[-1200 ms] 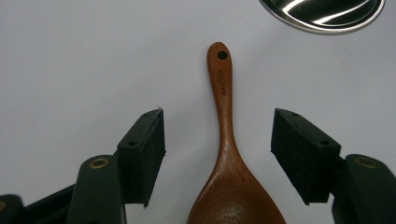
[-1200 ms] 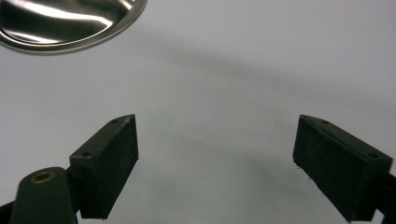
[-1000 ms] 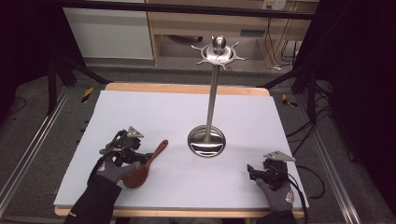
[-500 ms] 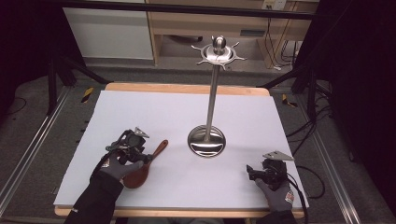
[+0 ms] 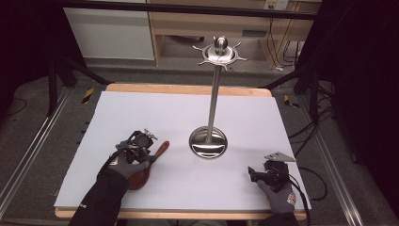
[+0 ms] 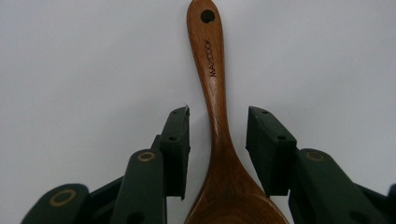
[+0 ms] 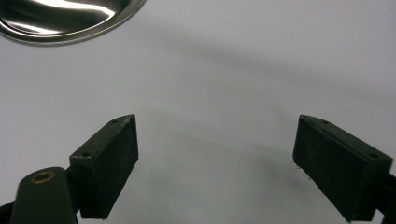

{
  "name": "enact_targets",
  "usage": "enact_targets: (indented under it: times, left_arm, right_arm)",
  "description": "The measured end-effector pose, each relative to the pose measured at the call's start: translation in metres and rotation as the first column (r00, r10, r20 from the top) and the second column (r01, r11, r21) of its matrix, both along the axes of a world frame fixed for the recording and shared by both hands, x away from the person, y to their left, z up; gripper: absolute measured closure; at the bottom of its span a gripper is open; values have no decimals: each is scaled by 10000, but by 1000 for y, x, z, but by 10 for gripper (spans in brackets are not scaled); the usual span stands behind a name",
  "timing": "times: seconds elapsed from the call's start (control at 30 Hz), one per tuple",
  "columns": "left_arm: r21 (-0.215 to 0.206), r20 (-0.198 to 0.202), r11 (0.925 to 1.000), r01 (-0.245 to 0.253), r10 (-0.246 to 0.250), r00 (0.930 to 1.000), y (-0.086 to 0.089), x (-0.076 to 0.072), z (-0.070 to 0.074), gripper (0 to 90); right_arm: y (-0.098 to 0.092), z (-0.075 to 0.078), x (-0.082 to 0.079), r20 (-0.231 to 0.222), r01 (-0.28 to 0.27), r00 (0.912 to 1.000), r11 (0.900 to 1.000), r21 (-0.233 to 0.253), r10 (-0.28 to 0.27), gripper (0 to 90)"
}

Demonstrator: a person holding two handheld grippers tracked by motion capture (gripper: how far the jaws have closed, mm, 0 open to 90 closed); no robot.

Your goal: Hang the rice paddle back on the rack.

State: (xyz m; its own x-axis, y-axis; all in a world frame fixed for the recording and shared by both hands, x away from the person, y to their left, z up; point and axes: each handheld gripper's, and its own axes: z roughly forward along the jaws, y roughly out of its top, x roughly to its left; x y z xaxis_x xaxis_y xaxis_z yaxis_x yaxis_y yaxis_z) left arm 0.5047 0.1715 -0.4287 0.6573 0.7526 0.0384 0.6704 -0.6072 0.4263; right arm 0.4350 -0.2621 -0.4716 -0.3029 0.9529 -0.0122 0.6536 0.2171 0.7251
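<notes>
White sheet covers the tabletop [image 5: 141, 113], with a strip of bare wood showing along the far edge and a dark room with cabinets behind.

So, the wooden spoon [image 5: 149, 162] is lying flat on the sheet at about 7 o'clock from the middle, bowl toward the near edge and handle pointing off to roughly 1 o'clock. In the left gripper view you can read "MAXCOOK" burned into the handle, and it has a hanging hole at the tip.

Left gripper [image 6: 218, 140] sits right over the spoon's neck, jaws partly open, one on each side of the wood with a small gap either way, so it straddles the spoon without pinching it.

Steel utensil stand [image 5: 209, 141] is just off to the spoon's 3 o'clock: a round dished base, nothing in it, a tall pole, and a ring of hooks on top. No tools are hanging on it. Nothing lies between spoon and stand.

Right gripper [image 5: 256, 175] is way over at 5 o'clock near the front edge, jaws spread wide on nothing, with the rim of the stand's base off ahead in the right gripper view.
</notes>
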Motion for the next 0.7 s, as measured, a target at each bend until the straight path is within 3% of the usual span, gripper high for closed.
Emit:
enact_targets:
  times: [0.47,0.7]
  left_arm:
    - [392,-648,9992,92,-67,9979,-8,11,-17,731]
    - [129,-920,9999,43,-31,9958,-4,15,-19,752]
  right_arm:
    - [0,-1,1,-189,-8,9998,10000,49,9,144]
    - [1,-1,1,-234,12,9997,10000,93,-10,144]
